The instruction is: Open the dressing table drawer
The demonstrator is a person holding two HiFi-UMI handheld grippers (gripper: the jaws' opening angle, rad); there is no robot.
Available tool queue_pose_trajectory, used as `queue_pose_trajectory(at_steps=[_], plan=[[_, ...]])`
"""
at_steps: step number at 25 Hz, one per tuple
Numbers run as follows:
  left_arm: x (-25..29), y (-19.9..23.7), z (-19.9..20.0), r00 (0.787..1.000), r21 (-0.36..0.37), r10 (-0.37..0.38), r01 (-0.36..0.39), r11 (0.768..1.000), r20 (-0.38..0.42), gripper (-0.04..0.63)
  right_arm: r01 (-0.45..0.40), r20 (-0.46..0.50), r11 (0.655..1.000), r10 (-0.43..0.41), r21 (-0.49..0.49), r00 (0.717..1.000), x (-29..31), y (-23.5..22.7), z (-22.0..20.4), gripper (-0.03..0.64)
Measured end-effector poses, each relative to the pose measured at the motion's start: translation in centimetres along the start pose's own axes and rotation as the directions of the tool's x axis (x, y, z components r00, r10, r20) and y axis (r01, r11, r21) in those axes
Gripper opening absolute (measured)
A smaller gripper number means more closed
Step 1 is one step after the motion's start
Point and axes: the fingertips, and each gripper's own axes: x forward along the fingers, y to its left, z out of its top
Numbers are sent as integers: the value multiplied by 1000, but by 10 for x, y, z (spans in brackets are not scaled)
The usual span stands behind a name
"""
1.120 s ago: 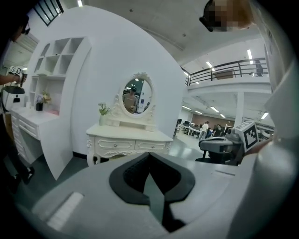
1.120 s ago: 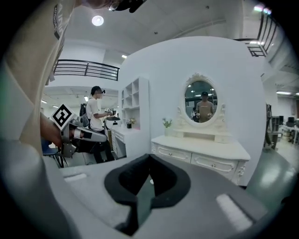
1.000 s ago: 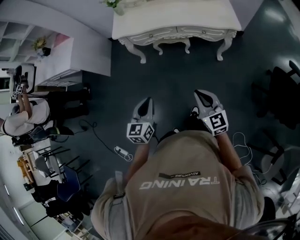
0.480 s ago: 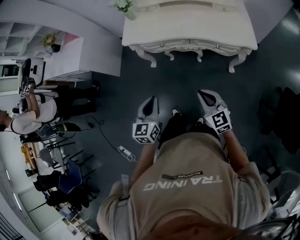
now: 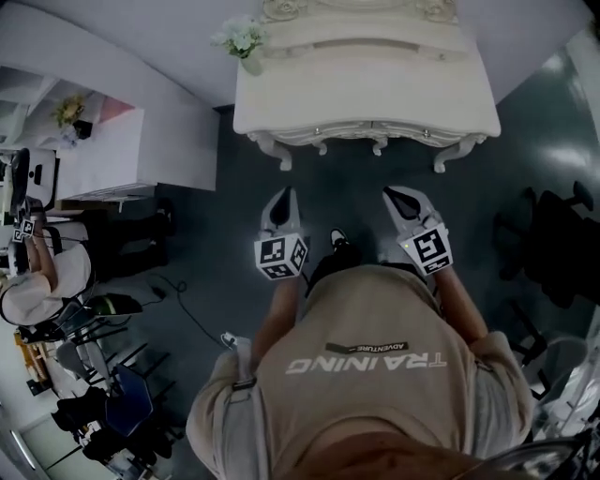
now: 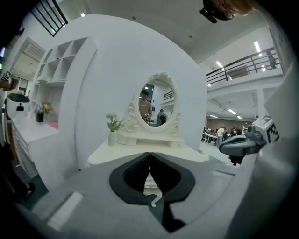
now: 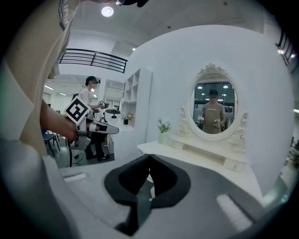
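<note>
The head view looks steeply down from above the person, with the shoulders at 6 o'clock and the dressing table (image 5: 366, 89) at 12 o'clock. The left gripper view looks along its jaws, squarely at the table's mirror (image 6: 156, 105), fairly near. The right gripper view faces the same mirror, seen at 2 o'clock. Each gripper view catches the other: right gripper (image 6: 223, 149) at 3 o'clock, left gripper (image 7: 116, 130) at 9 o'clock.

**Dim head view, bright warped gripper views**

The head view is dark and flat. The floor (image 5: 347, 183) is near black with pale glare at 2 o'clock, and only the dressing table (image 5: 366, 94) at 12 o'clock is well lit. Both gripper views are bright, lit by a ceiling lamp (image 7: 107, 11) at 11 o'clock and strip lights (image 6: 257, 46) at 2 o'clock. They bulge fisheye-style toward black corners, and the foreground is soft.
</note>
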Motion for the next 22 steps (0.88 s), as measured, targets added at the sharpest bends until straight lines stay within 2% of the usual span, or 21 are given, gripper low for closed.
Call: queue_pose_trajectory(at_steps=[3,6,11,15,20,22], plan=[[40,23,18,999,13,-30,29,999,31,8,62,6,998,-62,11,998,31,-17,16,3],[80,41,26,998,27,-56,55,998,29,8,84,5,993,-85,77,996,61,-26,19,3],[121,50,22,997,18,-75,75,997,-15,8,32,-59,991,-24,128,998,99,-32,0,3],[163,59,12,995,0,-66,66,998,-73,8,-9,-58,989,17,146,998,137,-58,-8,3],[230,69,30,993,21,-33,36,999,-114,8,-66,-6,988,67,143,998,189,-124,-3,3],[261,64,44,992,55,-37,43,998,-120,8,-89,25,989,86,117,996,204,-159,8,3]])
